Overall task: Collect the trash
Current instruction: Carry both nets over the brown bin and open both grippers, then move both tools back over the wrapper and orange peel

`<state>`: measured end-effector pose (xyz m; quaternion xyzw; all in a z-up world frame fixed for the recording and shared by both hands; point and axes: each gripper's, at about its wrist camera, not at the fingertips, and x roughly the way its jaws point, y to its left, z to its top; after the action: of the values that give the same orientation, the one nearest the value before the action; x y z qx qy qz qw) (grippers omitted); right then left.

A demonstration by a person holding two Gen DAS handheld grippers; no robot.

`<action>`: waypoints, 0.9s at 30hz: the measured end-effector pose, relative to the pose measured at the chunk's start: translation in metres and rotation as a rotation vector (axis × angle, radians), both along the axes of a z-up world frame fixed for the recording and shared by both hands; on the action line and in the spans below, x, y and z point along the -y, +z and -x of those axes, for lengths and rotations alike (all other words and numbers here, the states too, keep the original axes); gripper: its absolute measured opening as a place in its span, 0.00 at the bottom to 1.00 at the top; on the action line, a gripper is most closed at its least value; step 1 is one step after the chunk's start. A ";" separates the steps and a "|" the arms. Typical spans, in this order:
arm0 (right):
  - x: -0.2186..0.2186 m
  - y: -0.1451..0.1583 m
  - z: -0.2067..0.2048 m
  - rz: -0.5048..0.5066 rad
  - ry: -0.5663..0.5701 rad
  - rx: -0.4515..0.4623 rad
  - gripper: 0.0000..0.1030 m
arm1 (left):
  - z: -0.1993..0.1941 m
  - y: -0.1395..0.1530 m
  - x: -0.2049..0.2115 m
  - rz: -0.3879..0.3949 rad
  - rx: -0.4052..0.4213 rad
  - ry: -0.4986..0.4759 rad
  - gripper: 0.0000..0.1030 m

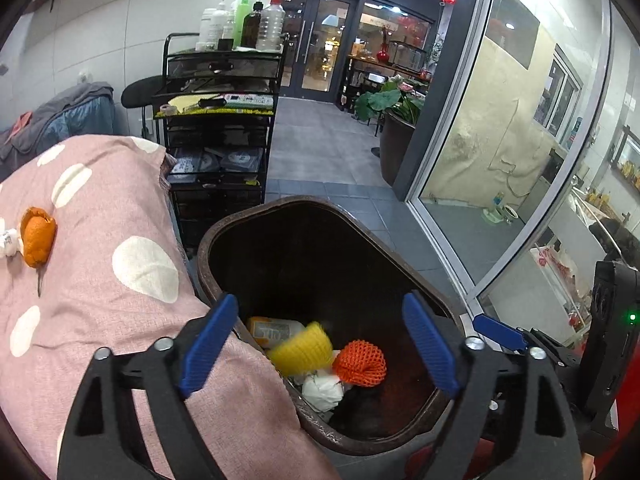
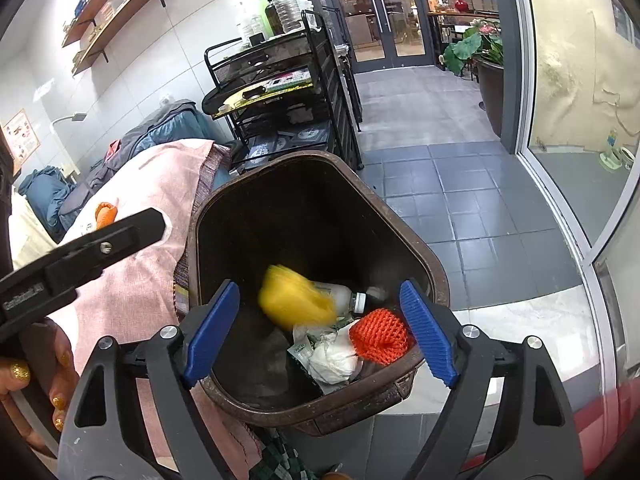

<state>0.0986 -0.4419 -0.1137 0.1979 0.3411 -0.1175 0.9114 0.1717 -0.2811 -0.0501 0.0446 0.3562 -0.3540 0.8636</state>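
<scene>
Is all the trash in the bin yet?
Not quite. Done: the orange foam net, paper wad and bottle lie in the bin. In hand: nothing; the blurred yellow net is inside too. Left: the orange peel on the pink cover.

bin (image 1: 320,204): right of bed (image 1: 100,280) | cart (image 1: 220,120): behind bin

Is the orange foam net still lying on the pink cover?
No, the orange foam net lies inside the brown bin; orange peel lies on the pink cover.
</scene>
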 end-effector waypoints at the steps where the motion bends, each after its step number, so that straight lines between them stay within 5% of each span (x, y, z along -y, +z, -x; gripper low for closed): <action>1: 0.000 0.000 0.000 0.004 -0.001 -0.002 0.81 | 0.002 0.002 0.000 0.003 0.011 0.002 0.89; 16: -0.017 0.012 -0.010 0.021 0.038 0.022 0.81 | 0.034 0.039 -0.027 0.064 0.141 -0.005 0.94; 27: -0.062 0.047 -0.043 0.043 0.183 0.115 0.84 | 0.038 0.056 -0.095 0.113 0.171 0.095 0.94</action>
<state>0.1414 -0.3795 -0.0666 0.1527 0.3021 -0.0294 0.9405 0.1341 -0.1858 0.0059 0.0088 0.2625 -0.3273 0.9077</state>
